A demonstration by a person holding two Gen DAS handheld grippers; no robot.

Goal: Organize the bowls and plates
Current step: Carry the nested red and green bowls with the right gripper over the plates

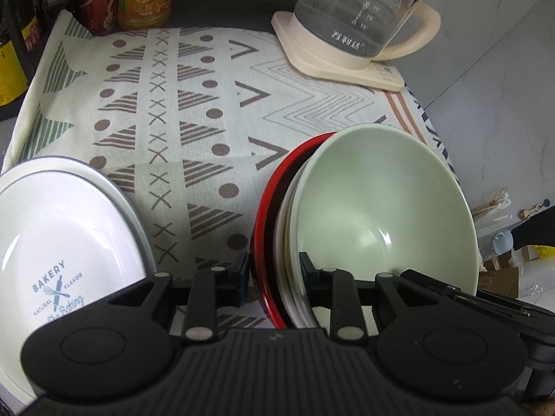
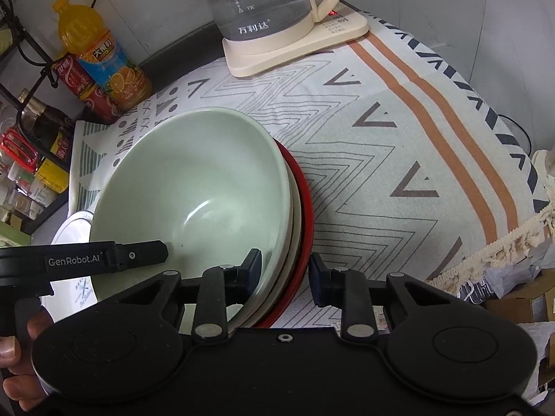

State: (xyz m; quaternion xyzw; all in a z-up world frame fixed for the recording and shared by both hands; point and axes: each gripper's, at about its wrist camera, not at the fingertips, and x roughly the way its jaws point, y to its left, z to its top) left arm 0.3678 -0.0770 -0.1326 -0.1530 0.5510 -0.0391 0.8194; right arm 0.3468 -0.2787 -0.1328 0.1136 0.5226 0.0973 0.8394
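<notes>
A stack of a pale green bowl (image 1: 381,208), a white bowl (image 1: 282,232) and a red bowl (image 1: 263,215) is held between both grippers. My left gripper (image 1: 275,279) straddles the stack's left rim, one finger inside the green bowl, one outside the red. My right gripper (image 2: 284,274) straddles the right rim of the same stack (image 2: 194,187) in the same way. Both look shut on the stack. A white plate (image 1: 52,239) printed "BAKERY" lies at the left on the patterned cloth (image 1: 194,111).
A glass kettle (image 1: 357,17) on a cream base stands at the back right. An orange juice bottle (image 2: 104,59) and red cans (image 1: 97,3) stand at the back left by a wire rack (image 2: 20,131). The cloth's fringed edge (image 2: 503,246) hangs at the right.
</notes>
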